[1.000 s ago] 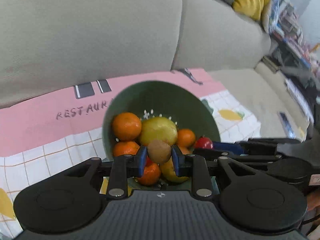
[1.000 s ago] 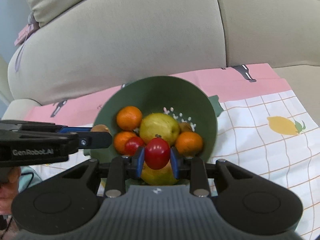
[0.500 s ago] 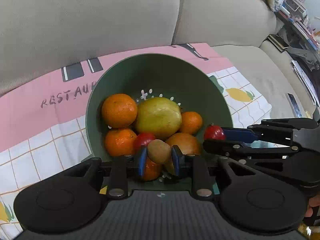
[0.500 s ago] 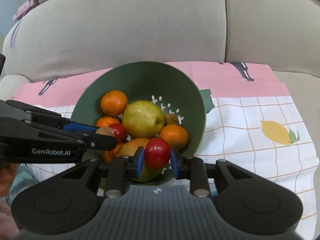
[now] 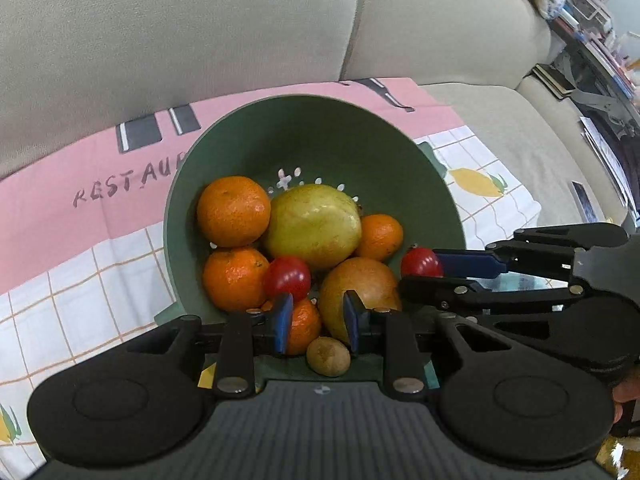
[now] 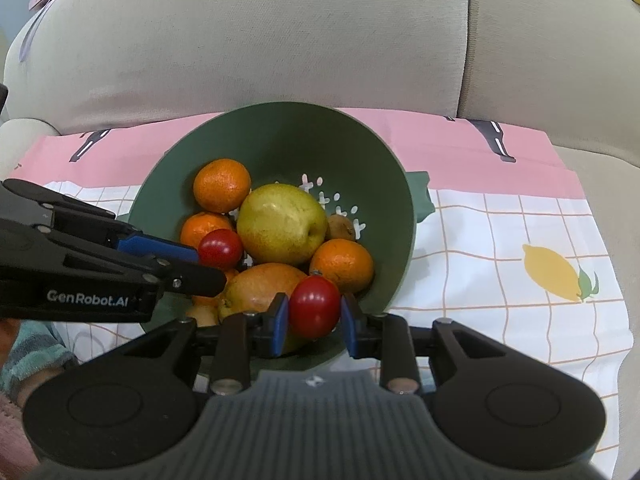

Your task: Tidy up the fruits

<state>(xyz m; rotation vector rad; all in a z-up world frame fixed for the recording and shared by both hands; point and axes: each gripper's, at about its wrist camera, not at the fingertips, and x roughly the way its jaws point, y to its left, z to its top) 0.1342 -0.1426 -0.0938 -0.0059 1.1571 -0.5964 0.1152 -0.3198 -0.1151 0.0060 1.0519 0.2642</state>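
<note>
A green colander bowl (image 5: 320, 140) (image 6: 280, 140) holds several oranges, a yellow-green pear (image 5: 314, 226), a yellow-orange fruit (image 5: 360, 288) and a red tomato (image 5: 287, 278). My left gripper (image 5: 317, 320) (image 6: 208, 268) hangs over the bowl's near side, its pads apart and bare. A brown kiwi (image 5: 328, 356) lies loose just below them by the near rim. My right gripper (image 6: 313, 314) (image 5: 420, 270) is shut on a second red tomato (image 6: 314, 306) over the near right rim.
The bowl stands on a pink and white chequered cloth (image 6: 500, 280) spread on a beige sofa (image 6: 320, 40). Another kiwi (image 6: 340, 228) rests deep in the bowl. A shelf with clutter (image 5: 600, 60) is at the far right. A striped sleeve (image 6: 24, 360) shows at lower left.
The kiwi has slipped out from between the left pads and now lies below them in the bowl. Both grippers have come lower over the bowl; the right one still grips its tomato.
</note>
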